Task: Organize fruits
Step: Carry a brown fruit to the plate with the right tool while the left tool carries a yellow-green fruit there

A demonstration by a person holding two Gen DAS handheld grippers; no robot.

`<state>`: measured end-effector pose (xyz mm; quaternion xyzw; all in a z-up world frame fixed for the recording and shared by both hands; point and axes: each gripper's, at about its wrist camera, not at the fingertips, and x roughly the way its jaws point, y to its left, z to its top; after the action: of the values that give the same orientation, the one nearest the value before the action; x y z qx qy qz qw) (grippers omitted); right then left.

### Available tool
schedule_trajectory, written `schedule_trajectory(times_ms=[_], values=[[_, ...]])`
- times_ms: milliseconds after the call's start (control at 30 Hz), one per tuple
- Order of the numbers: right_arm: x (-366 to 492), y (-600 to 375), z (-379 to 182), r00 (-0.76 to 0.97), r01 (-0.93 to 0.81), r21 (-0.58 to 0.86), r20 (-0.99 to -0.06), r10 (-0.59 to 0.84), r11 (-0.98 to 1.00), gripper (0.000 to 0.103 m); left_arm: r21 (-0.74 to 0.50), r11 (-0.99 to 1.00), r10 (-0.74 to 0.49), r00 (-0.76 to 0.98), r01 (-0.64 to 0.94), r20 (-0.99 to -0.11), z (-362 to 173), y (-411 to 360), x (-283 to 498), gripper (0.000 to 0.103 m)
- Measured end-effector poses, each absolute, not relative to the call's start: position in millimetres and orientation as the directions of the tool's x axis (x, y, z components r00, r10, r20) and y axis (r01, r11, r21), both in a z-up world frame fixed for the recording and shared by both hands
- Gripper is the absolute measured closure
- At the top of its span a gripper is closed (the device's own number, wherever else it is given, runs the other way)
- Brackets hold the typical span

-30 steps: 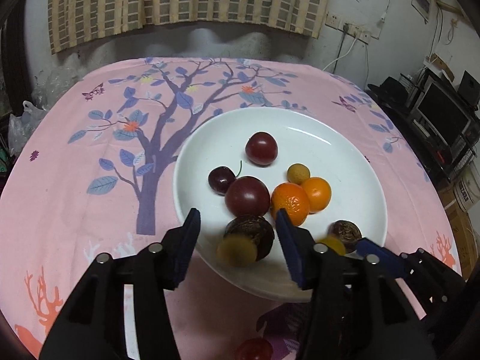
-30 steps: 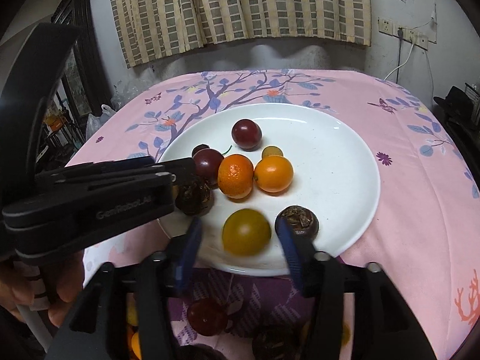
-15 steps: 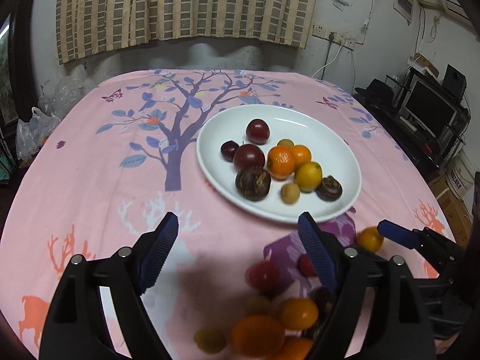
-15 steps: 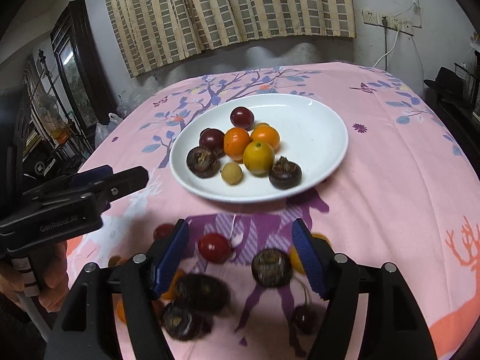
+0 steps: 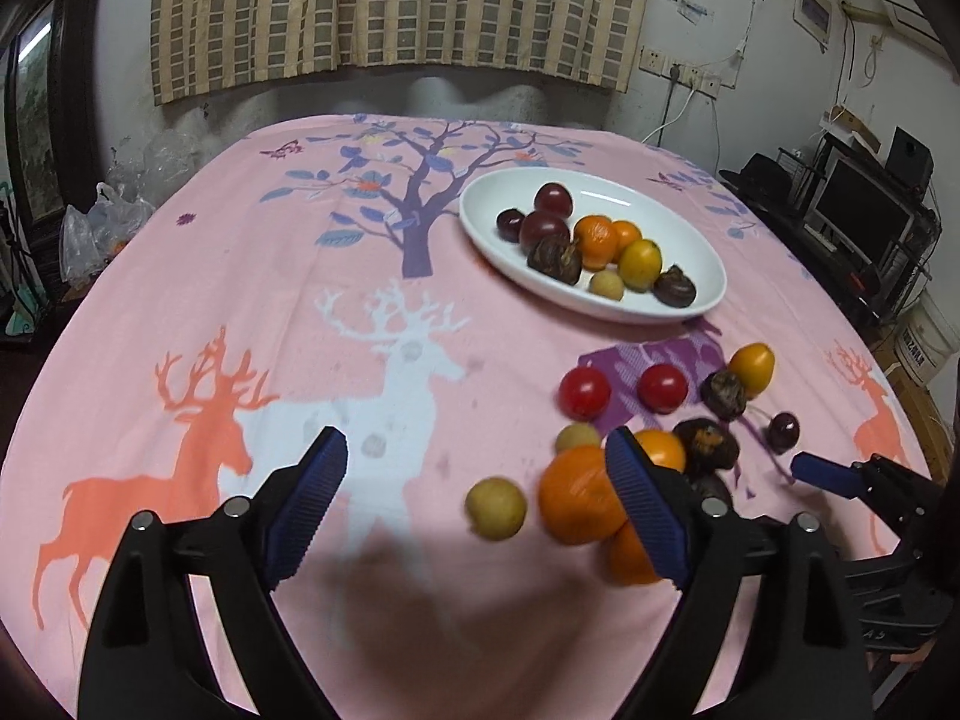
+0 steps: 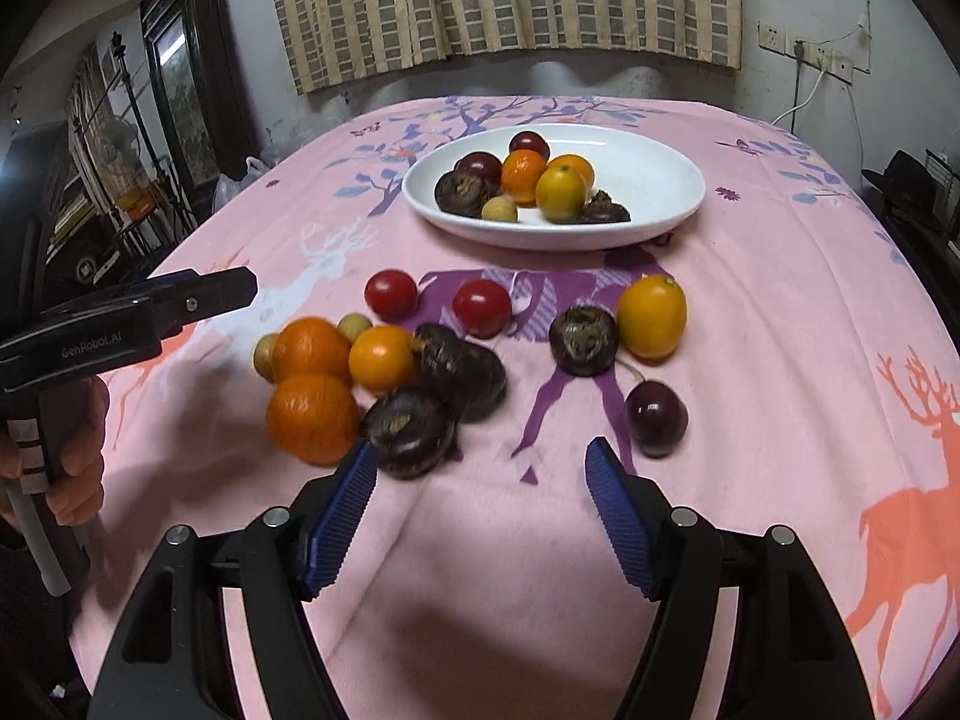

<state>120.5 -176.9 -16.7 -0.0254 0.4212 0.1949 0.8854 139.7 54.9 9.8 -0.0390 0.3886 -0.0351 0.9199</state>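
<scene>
Off plate [image 5: 591, 303]: both tongs, now wider.

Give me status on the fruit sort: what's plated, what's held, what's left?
Partly done. The white plate holds a cluster of fruit, including an orange and a yellow fruit. In hand: nothing; the left tool is opening and the right tool is open, both empty. Left: a loose pile on the tablecloth, such as two red tomatoes, oranges and a cherry.
</scene>
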Motion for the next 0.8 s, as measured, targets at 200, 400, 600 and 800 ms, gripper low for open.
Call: schedule_trajectory(times_ms=[200,400,600,800], values=[[112.1,-160.0,-23.4,0.551,-0.403,0.051,-0.783,0.287,0.914,0.032,-0.146,0.989,-0.112,0.705,0.012,-0.700,-0.1,71.8,136.0,0.018],[121.9,-134.6,-34.6,0.525,-0.436,-0.004,-0.814,0.251,0.900,0.035,-0.184,0.983,-0.148,0.681,0.020,-0.717,-4.7,74.9,139.8,0.017],[135.7,-122.2,-38.8,0.529,-0.439,-0.006,-0.810,0.253,0.898,0.049,-0.203,0.978,-0.181,0.668,0.046,-0.722,-4.2,72.6,138.3,0.017],[136.8,-131.7,-37.1,0.547,-0.414,0.039,-0.788,0.283,0.910,0.061,-0.157,0.985,-0.168,0.633,0.074,-0.756,-7.8,65.7,137.7,0.017]])
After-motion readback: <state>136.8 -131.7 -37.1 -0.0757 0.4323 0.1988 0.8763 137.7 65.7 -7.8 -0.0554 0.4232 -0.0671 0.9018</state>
